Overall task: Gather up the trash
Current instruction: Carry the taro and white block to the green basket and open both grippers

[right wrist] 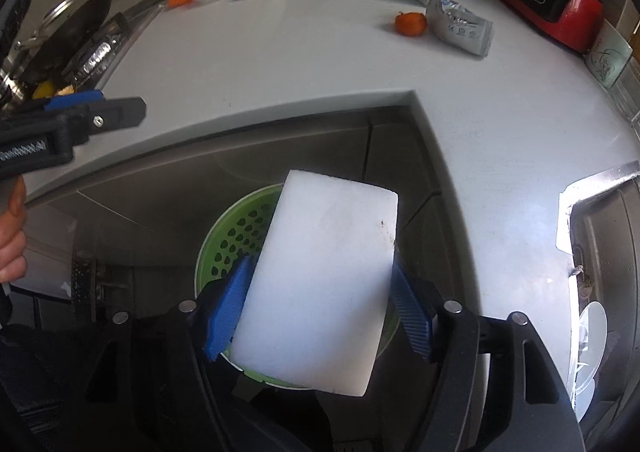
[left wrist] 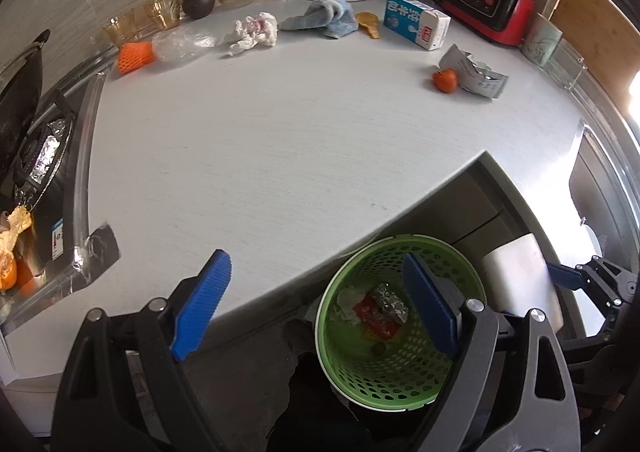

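white block (right wrist: 320, 284) between right tool (right wrist: 320, 316) pads, above green basket (right wrist: 228, 240)

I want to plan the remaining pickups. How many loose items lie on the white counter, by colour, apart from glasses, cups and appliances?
Orange: 2 (foam net, fruit)
White: 1 (tissue)
Clear: 1 (bag)
Blue: 1 (cloth)
Blue and white: 1 (carton)
Silver: 1 (wrapper)
Tan: 1 (peel-like piece)
Total: 8

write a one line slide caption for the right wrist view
Right gripper poises a white foam block over the green perforated bin below the countertop.
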### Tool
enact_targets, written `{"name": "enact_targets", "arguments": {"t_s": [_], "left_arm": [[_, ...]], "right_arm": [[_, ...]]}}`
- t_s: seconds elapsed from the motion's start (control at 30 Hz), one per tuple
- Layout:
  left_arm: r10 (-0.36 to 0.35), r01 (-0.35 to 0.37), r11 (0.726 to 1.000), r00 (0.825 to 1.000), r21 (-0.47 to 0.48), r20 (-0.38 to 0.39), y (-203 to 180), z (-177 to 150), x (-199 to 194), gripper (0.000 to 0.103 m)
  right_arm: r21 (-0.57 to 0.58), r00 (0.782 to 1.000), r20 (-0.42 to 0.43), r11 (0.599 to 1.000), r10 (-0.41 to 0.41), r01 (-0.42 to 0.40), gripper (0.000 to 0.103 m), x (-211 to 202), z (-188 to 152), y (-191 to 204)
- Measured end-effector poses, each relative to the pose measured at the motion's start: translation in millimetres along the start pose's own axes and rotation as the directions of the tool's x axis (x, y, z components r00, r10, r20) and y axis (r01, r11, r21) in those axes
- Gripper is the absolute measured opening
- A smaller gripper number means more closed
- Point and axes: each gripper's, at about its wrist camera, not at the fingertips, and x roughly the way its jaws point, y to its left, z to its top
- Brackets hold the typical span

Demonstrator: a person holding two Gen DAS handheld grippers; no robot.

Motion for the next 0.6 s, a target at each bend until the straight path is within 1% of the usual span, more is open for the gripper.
{"name": "enact_targets", "arguments": {"t_s": [0.17,0.3,0.5,0.6], "left_arm": [[0.001,-0.001,1.000,1.000,-0.009,0.003,11.2,7.8,1.7,0.083],[0.002,-0.002,1.000,1.000,-0.021,0.008,21.0,16.0,3.9,0.083],[-0.016,0.017,0.999,0.999,-0.037,0.031,34.0,33.5,6.9,0.083],[-0.015,0.017,0.999,0.998,-0.032,0.053,40.1,47.8,9.1,0.083]], "right_arm": [[0.013,1.000,0.013,1.000,0.001,-0.002,0.087,-2.1,11.1,4.9],[0.021,0.999,0.039,1.000,-0.007,0.006,0.088,-8.4,24.6,4.6],[0.060,0.993,0.116,0.998,-0.025,0.018,0.095,-22.4,50.0,2.6],[0.095,0.989,0.144,0.995,-0.029,0.015,0.095,-24.6,65.8,0.1]]}}
